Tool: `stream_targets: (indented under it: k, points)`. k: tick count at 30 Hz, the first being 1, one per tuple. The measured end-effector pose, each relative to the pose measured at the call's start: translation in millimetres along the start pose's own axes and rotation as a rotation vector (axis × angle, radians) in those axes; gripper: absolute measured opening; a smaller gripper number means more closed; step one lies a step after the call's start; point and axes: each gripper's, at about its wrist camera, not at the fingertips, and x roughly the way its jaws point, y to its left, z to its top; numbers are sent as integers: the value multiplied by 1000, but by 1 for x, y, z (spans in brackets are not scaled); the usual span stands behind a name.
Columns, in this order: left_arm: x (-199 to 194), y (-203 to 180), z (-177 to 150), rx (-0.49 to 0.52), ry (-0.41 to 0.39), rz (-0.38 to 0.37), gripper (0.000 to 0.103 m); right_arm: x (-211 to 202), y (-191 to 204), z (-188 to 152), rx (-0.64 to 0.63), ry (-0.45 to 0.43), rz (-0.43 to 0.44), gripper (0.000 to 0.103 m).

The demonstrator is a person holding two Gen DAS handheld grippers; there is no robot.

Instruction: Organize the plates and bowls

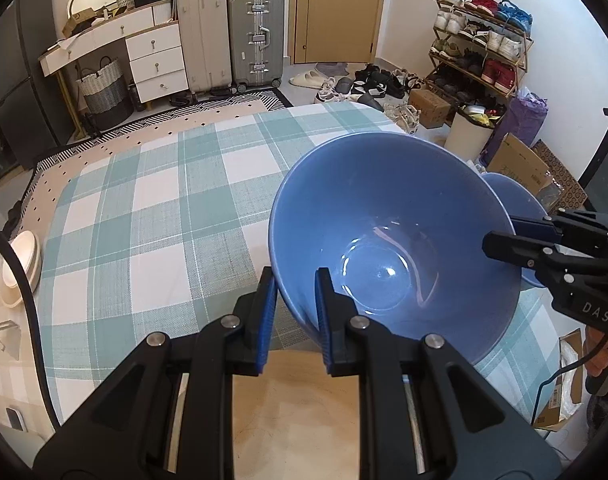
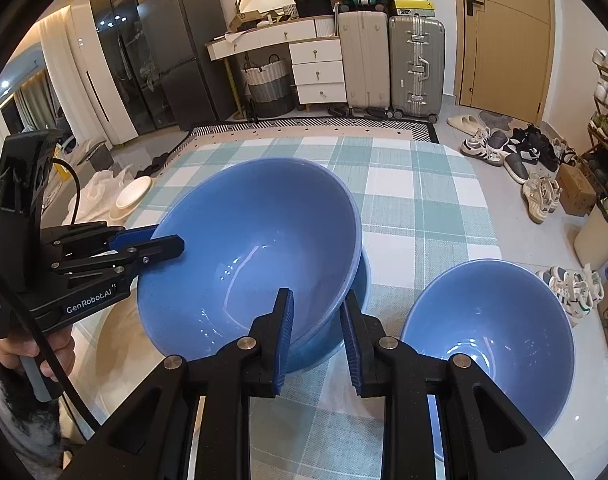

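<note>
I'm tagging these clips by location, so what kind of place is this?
Most likely a lived-in home, perhaps an entryway or spare room. Suitcases stand by a door, a rack of shoes lines one wall, and a fridge stands beyond the table's checked cloth.

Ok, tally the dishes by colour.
Blue: 2, the large bowl and the small bowl
Cream: at least 2, in the cream stack off to the side; the exact number is unclear
Total: at least 4
</note>
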Motion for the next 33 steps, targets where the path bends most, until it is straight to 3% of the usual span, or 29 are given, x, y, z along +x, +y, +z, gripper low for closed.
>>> stream_targets:
  k: [18,33]
  points:
    - [39,-13,-5,65,18,74,15,25,-7,-11,-15,40,-48,25]
    - [46,-19,-10,96,27,101,17,32,-7,-17,-35,62,-87,25]
